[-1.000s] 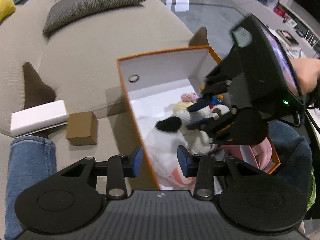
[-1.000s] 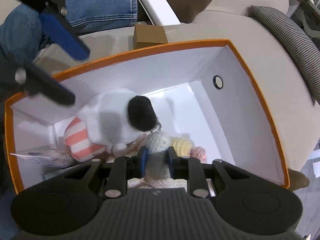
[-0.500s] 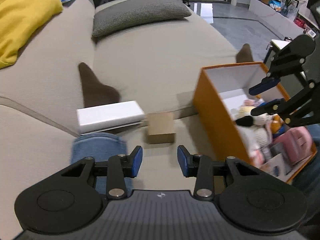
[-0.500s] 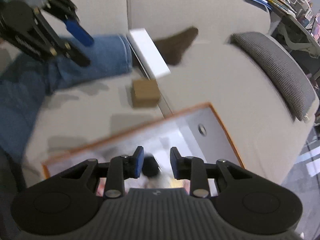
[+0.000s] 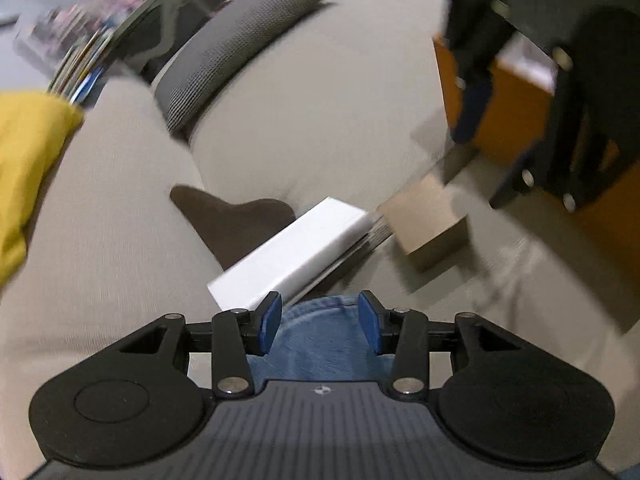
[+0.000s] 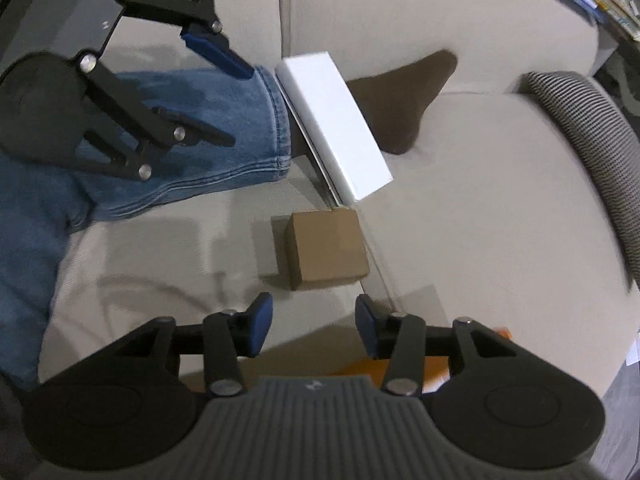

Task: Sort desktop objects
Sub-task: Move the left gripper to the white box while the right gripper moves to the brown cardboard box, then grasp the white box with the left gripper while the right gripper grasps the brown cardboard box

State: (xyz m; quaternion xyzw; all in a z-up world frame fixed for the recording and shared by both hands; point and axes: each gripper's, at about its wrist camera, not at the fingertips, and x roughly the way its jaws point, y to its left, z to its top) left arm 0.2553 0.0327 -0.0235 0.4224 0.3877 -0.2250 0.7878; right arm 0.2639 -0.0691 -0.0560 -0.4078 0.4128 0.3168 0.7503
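Right hand-held gripper (image 6: 314, 326) points down at the sofa (image 6: 480, 200), jaws opening, nothing between the pads. Small brown cardboard box (image 6: 326, 246) sits just ahead of its fingertips, roughly centred on the gap, resting flat on the cushion. Judgement: this box is the next pick, and the jaws are widening to clear its sides.

Long white box (image 6: 334, 124) lies farther ahead of the right hand-held gripper, beyond the brown box and just beside it, leaning on a person's jeans leg (image 6: 200, 132) with a dark sock (image 6: 400, 104) behind it. It is tilted because it is propped on the leg, not flat on the cushion.

Left hand-held gripper (image 5: 319, 322) is angled down over the jeans cuff, jaws opening, empty; only denim shows through the gap. The white box (image 5: 292, 256) is just ahead of its left fingertip, the brown box (image 5: 426, 220) ahead and to the right. Likely lining up on the white box, so each hand takes one item.

Orange box (image 5: 516, 120) stands ahead-right of the left hand-held gripper, partly hidden by the other tool; an orange edge (image 6: 502, 334) shows under the right hand-held gripper. Probably the sorting container, kept close for short carries. Left view is motion-blurred, so contact cannot be judged.
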